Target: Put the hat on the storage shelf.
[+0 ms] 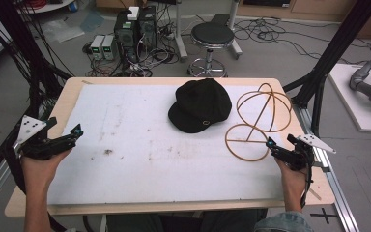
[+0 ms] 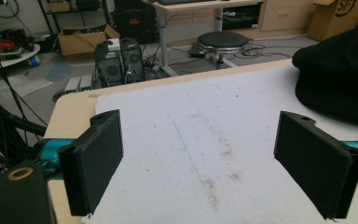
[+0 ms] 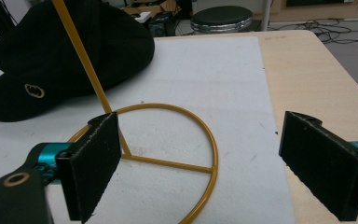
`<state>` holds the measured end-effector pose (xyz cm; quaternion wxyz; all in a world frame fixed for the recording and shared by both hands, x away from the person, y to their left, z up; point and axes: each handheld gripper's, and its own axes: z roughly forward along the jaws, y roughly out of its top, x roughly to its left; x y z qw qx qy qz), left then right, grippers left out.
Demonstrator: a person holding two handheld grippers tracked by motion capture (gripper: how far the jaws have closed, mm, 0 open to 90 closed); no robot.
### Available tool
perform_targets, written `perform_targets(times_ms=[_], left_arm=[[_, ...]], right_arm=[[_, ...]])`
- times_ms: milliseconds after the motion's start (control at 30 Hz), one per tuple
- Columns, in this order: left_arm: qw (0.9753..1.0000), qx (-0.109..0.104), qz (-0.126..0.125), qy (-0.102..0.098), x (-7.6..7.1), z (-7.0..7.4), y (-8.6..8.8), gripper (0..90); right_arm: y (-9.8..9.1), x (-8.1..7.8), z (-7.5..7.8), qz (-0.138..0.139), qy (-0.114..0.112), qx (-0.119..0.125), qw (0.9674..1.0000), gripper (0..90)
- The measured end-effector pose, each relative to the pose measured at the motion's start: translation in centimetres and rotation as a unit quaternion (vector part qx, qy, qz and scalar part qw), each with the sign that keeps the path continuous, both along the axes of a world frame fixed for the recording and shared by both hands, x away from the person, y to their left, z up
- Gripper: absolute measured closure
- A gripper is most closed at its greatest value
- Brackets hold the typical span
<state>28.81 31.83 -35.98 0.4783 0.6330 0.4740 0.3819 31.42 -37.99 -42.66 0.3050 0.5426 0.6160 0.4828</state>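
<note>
Both my grippers wait wide open at the table's two sides, with the hat and the wire stand between them.

I hold the left gripper point(image 1: 77, 130) at the left edge of the table point(image 1: 77, 83), over the white mat point(image 1: 135, 145), and its jaws stand wide apart with nothing in them. My right gripper point(image 1: 270, 144) is near the right edge, and its jaws are wide too, holding nothing. It sits just beside the round base of the yellow wire stand point(image 1: 258, 126), which stands on the mat's right side toward the far edge. In the right gripper view the base ring point(image 3: 168, 140) lies under the open jaws. The black hat point(image 1: 200, 105) lies flat near the far edge, just left of the stand.
</note>
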Motion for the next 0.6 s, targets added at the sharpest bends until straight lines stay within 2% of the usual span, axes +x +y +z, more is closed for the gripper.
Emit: perform_targets(times_ms=[333, 600], left_arm=[[0.9999, -0.006, -0.003, 0.011, 0.29, -0.13, -0.36, 16.1], [0.9999, -0.005, -0.011, 0.004, 0.30, 0.04, -0.69, 16.4]], right_arm=[[-0.16, 0.05, -0.11, 0.000, 0.002, 0.001, 1.0000, 12.7], [-0.20, -0.02, -0.06, -0.001, 0.002, 0.000, 1.0000, 12.8]])
